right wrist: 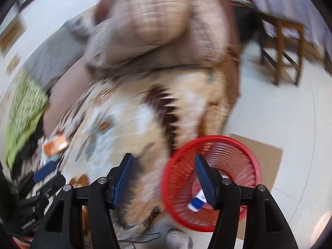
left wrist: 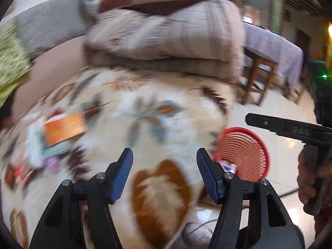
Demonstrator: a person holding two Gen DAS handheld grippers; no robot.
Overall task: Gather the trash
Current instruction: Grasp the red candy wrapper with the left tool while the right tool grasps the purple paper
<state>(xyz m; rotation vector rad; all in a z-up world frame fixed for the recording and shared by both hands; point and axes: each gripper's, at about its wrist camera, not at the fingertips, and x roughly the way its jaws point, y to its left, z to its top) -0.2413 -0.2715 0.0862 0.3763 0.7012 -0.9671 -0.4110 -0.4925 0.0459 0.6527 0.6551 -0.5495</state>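
Note:
Both views are blurred by motion. My left gripper [left wrist: 165,174] is open and empty above a patterned bedspread [left wrist: 145,114]. A heap of wrappers, with an orange packet [left wrist: 65,127] on top, lies on the bedspread at the left. It also shows in the right wrist view [right wrist: 55,145]. A red mesh basket [left wrist: 243,153] stands on the floor beside the bed. My right gripper [right wrist: 164,176] is open and empty above the basket [right wrist: 211,178], which holds a white and blue wrapper [right wrist: 197,202]. The right gripper also shows in the left wrist view [left wrist: 269,124].
Folded quilts and pillows [left wrist: 166,35] are piled at the head of the bed. A wooden stool [right wrist: 284,51] and a cloth-covered table [left wrist: 276,47] stand on the tiled floor to the right. A cardboard sheet [right wrist: 267,155] lies under the basket. A green cloth [right wrist: 25,116] lies at the left.

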